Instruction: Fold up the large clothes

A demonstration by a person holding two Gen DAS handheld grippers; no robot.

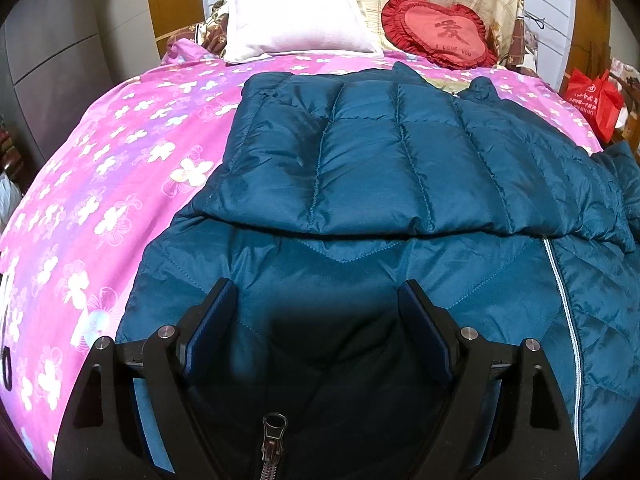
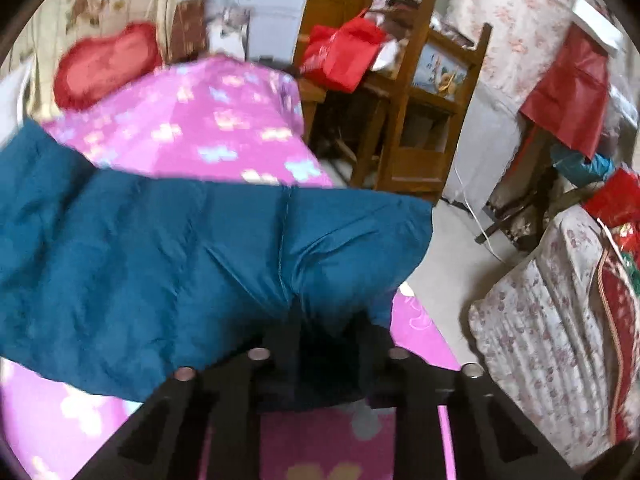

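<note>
A large teal quilted jacket [image 1: 400, 152] lies on the pink flowered bedspread [image 1: 100, 184], one part folded over the body, its zipper [image 1: 568, 328] running down at the right. My left gripper [image 1: 318, 300] is open and empty, just above the jacket's near part, with a zipper pull [image 1: 273, 436] between its arms. In the right wrist view, my right gripper [image 2: 326, 332] is shut on a fold of the jacket [image 2: 180, 256] and holds it lifted above the bedspread [image 2: 192, 120]. Its fingertips are hidden in the fabric. That view is blurred.
A pink pillow [image 1: 296, 16] and a red heart cushion [image 1: 440, 34] lie at the bed's head. A red bag [image 1: 596, 100] sits at the right of the bed. The right wrist view shows a wooden chair [image 2: 420, 112], the red bag [image 2: 344, 56] and covered furniture [image 2: 552, 320] beside the bed.
</note>
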